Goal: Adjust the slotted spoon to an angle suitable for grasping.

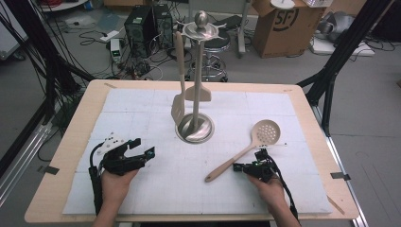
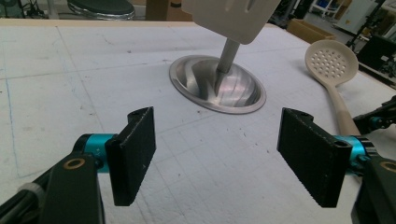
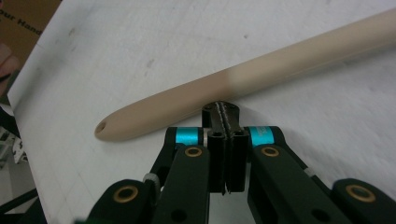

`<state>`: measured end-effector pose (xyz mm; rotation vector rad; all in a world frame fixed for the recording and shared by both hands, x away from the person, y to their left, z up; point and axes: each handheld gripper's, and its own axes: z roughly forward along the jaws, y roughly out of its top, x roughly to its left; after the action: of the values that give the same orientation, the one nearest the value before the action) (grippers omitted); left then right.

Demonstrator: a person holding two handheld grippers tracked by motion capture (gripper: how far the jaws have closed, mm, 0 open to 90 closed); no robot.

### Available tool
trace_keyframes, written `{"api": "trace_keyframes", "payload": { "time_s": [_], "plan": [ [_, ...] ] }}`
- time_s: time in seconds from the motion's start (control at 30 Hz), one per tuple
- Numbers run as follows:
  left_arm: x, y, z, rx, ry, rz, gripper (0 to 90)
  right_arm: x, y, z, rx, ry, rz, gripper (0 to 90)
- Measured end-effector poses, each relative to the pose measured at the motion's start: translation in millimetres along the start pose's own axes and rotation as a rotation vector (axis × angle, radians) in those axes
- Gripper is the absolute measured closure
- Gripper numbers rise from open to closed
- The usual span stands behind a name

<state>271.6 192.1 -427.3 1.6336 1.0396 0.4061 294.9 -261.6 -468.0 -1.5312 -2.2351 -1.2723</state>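
Right now the right gripper (image 3: pixel 223 108) has its jaws pressed flat together, nothing between them, tips just beside the handle of the slotted spoon (image 3: pixel 243 88), which lies on the white mat (image 1: pixel 156 189) and runs up and away to its perforated bowl. Further left, the left gripper (image 2: pixel 217 154) rests with jaws wide apart over bare mat; beyond them stands the steel utensil stand (image 2: pixel 217 83), a spatula (image 2: pixel 233 18) hanging from it.

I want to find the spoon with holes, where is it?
The slotted spoon lies flat on the white mat, on the right side in the high view, between the metal stand and the right gripper, whose shut jaws sit by its handle.
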Motion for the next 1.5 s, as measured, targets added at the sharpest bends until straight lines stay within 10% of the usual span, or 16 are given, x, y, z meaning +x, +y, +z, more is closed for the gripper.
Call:
{"api": "trace_keyframes", "payload": {
  "time_s": [0.3, 0.4, 0.53, 0.87, 1.0, 1.5],
  "plan": [
    [0.2, 0.1, -0.7, 0.001, 0.000, 0.000, 28.5, 3.1, 14.2, 14.3, 0.001, 0.010, -0.003, 90.0],
    [1.1, -0.4, -0.5, -0.002, 0.000, -0.006, 28.5, -4.8, 24.5, -0.4, -0.097, 0.047, 0.040, 90.0],
    [0.7, -0.5, 1.1, 0.005, -0.001, 0.000, 28.5, -24.3, 45.0, -17.0, -0.173, -0.014, 0.088, 90.0],
    [1.8, -0.8, 0.2, 0.006, 0.004, -0.002, 28.5, -43.6, 88.5, -0.6, -0.117, -0.154, 0.063, 90.0],
    [3.2, -0.9, -0.7, 0.003, 0.006, -0.005, 28.5, -54.4, 82.1, 4.1, -0.025, -0.236, 0.063, 90.0],
    [-1.6, -0.3, 0.9, 0.003, -0.004, 0.000, 28.6, -52.7, 26.4, -38.4, -0.069, -0.222, 0.108, 90.0]
  ]
}}
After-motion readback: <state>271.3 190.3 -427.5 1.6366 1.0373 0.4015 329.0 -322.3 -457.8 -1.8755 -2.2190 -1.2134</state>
